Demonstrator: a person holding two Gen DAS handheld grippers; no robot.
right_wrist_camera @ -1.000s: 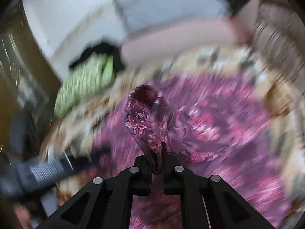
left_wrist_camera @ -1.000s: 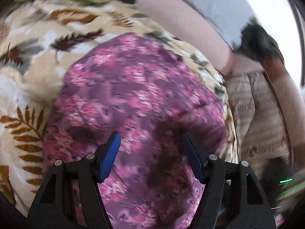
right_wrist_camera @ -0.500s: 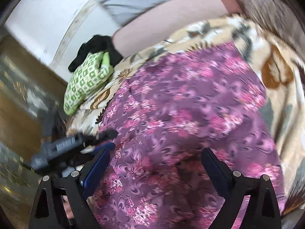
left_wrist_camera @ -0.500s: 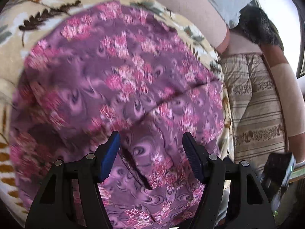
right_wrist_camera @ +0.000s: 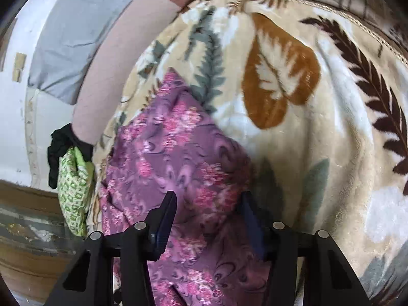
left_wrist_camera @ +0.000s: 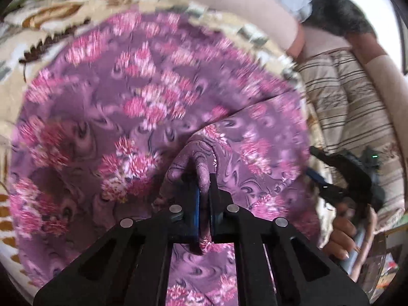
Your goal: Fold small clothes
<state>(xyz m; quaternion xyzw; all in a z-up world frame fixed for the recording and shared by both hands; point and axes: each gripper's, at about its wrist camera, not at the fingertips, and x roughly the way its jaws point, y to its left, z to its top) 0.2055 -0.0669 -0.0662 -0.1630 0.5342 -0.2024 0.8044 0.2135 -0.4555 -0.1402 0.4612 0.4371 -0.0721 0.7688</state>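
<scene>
Purple floral garment (left_wrist_camera: 142, 107), spread over a leaf-print blanket (right_wrist_camera: 318, 132) on what looks to be a bed. A first fold seems to be in place: in the left wrist view one layer is seen lying over another, w/ a diagonal edge crossing the cloth. In the right wrist view the piece is seen as a narrowed strip w/ its far corner pointing away. Folding is judged partly done; at least one more fold and a final smoothing are probably left. A green patterned cloth (right_wrist_camera: 72, 191) w/ something black beside it lies at the blanket's far edge, apparently not yet dealt with (nature of both cannot be told).

Left claw (left_wrist_camera: 202, 186): closed tight on a pinched-up ridge of the garment, which is held between the blue pads. Right claw (right_wrist_camera: 207, 219): about half open, straddling the near part of the garment; the pads are not seen pressing on it. The person's right hand (left_wrist_camera: 341, 232) is visible at the edge of the left wrist view.

Change vs. earlier frames: a sec. ago the left claw stood open over flat cloth and has since been shut on the ridge. The right claw was then clamped on a raised bunch; that bunch has been released, and the jaws, opened wide, have just been closing again w/ cloth between them. The garment now appears flatter.
</scene>
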